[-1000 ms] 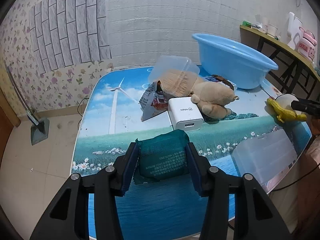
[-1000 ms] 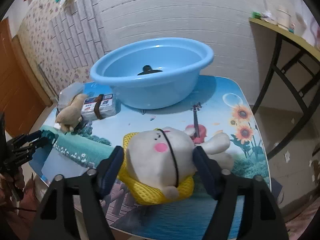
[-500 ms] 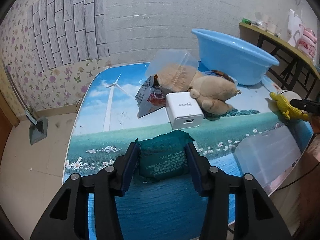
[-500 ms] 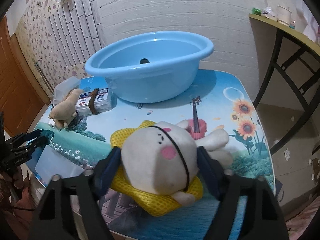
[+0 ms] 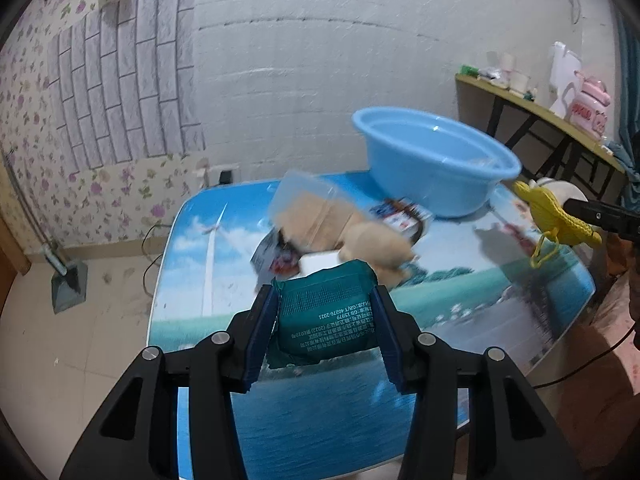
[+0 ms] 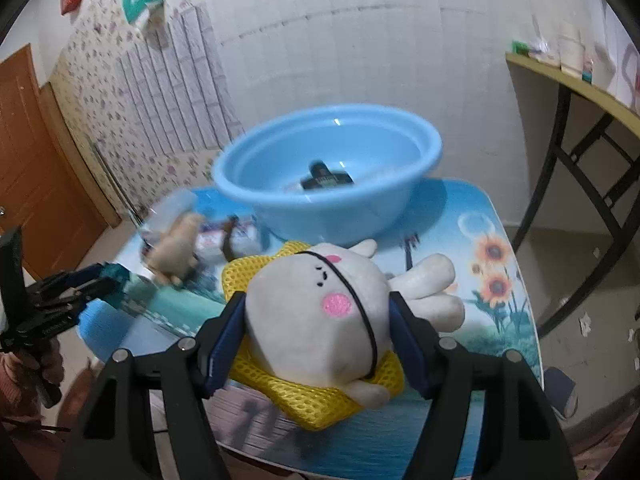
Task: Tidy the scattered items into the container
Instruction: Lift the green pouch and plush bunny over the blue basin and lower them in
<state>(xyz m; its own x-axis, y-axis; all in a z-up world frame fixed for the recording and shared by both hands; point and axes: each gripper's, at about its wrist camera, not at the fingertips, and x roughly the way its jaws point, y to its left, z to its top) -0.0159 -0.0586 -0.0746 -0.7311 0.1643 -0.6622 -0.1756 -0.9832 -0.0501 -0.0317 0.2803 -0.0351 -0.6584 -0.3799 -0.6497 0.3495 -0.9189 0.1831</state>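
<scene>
My left gripper is shut on a dark green packet and holds it above the table's near edge. My right gripper is shut on a white plush rabbit with yellow mesh, raised above the table, in front of the blue basin. The basin stands at the table's far side with a dark object inside. The rabbit also shows at the right of the left wrist view. The left gripper with the packet shows at the left of the right wrist view.
A tan plush toy, a clear plastic lid, a snack bag and a banded card pack lie mid-table. The table has a printed landscape top. A side shelf holds cups and a pink kettle at right.
Both grippers have lifted their loads higher off the table. The right one has moved closer to the basin, and the basin's inside shows more.
</scene>
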